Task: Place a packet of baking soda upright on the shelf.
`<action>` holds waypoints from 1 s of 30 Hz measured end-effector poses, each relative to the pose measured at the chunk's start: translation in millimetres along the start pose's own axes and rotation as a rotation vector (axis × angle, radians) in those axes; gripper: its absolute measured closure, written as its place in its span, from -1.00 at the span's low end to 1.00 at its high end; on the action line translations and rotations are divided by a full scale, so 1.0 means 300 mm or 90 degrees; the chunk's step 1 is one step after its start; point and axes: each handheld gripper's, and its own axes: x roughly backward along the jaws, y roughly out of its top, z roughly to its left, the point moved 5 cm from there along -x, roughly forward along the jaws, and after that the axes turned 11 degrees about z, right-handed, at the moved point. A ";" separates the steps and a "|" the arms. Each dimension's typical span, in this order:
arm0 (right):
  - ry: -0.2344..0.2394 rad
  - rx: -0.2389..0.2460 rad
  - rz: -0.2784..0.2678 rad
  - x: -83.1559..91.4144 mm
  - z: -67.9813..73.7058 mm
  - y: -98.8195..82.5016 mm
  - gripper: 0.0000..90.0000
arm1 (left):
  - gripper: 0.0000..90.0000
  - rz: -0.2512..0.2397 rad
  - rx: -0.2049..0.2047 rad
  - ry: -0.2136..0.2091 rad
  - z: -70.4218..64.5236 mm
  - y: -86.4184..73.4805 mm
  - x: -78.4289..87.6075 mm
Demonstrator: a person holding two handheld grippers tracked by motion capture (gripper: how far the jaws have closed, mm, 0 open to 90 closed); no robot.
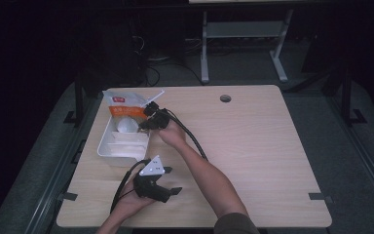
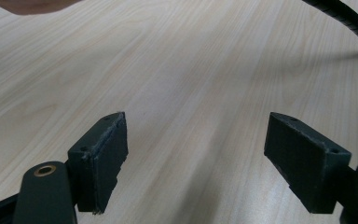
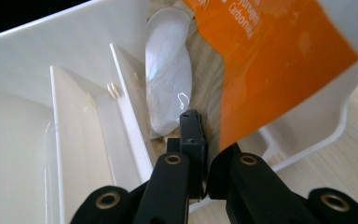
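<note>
So the right gripper [image 3: 200,140] is at the tray [image 1: 104,141], around 10 o'clock on the table [image 1: 253,146], jaws pinched together on the edge of the orange bag [image 3: 270,60]. The bag leans at the tray's far end, beside a clear pouch [image 3: 168,70] lying in the same compartment. Looks like the grab step is done. Next move I'd guess is lifting the bag, without snagging the dividers. The left gripper [image 2: 196,158] idles at 6 o'clock, jaws wide apart, nothing in them.

matt wood table [image 1: 253,141], glossy plastic tray [image 1: 108,146]
</note>
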 end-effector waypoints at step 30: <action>0.047 -0.025 -0.030 0.083 -0.027 -0.029 0.71 | -0.53 -0.001 -0.002 -0.001 0.002 0.000 -0.001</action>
